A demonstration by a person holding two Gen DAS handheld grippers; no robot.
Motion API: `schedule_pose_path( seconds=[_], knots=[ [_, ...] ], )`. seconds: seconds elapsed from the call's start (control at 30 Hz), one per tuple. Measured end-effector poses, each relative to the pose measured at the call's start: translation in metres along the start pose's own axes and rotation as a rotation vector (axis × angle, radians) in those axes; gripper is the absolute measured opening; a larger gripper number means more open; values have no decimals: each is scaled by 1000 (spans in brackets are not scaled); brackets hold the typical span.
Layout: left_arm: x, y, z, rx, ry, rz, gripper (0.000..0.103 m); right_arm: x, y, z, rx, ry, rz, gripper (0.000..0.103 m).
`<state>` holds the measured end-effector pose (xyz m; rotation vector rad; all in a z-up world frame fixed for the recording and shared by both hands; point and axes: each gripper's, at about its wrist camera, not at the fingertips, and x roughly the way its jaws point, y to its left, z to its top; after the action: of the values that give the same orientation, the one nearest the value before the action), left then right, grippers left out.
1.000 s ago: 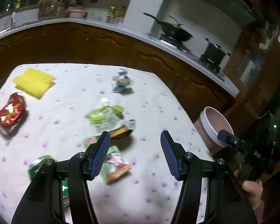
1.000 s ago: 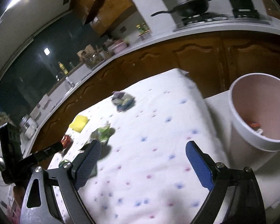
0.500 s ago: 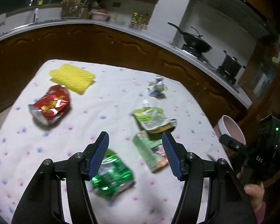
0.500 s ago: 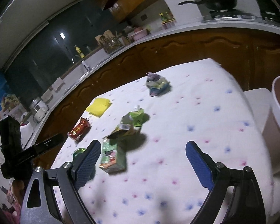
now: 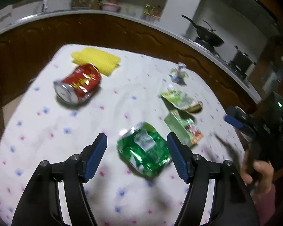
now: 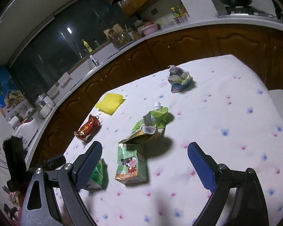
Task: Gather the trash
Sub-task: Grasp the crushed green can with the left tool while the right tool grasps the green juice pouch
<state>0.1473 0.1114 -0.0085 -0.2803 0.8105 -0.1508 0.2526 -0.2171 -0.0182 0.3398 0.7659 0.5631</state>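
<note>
Trash lies on a white flowered tablecloth [image 5: 47, 124]. A crushed green can [image 5: 144, 151] sits between the fingers of my open left gripper [image 5: 136, 150], which hovers over it. A green drink carton [image 5: 183, 127], a green spout pouch [image 5: 181, 99], a crushed red can [image 5: 78, 84] and a crumpled wrapper [image 5: 178, 74] lie beyond. My right gripper [image 6: 144, 162] is open and empty above the carton [image 6: 131, 165] and pouch [image 6: 152, 124]. The green can [image 6: 98, 175] shows behind its left finger.
A yellow cloth [image 5: 97, 60] lies at the table's far left corner. Brown cabinets and a counter [image 5: 122, 28] run behind the table. A wok [image 5: 207, 35] sits on the stove. The tablecloth's right edge [image 6: 262, 81] drops off near a white surface.
Both grippers swung left across the table. The pink bin left both views. The green can now lies between the left fingers; the carton and pouch sit ahead of the right gripper.
</note>
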Motion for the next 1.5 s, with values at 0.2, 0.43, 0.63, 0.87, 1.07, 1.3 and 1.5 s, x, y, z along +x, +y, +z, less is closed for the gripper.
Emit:
schedule_pose_path(
  seconds=[0.2,0.43,0.63,0.87,1.07,1.3,1.5],
  knots=[
    [11,-17,-11,65,45,-18,80,20,2,1,14,33,9,93],
    [27,-18,-15,16,84,15,81,38,1,6,20,57,12,93],
    [38,-10,-15,-65,107,-47,81,54,-5,10,54,85,29,93],
    [38,7,-10,-139,97,-105,81,67,-22,17,143,94,70,93],
    [56,11,-10,-165,137,-124,66,88,-30,16,210,139,93,76],
    [62,8,-7,-154,141,-155,37,88,-32,14,191,140,78,36],
    [50,-17,-1,-61,96,-138,22,61,-29,16,156,82,64,34]
  ],
)
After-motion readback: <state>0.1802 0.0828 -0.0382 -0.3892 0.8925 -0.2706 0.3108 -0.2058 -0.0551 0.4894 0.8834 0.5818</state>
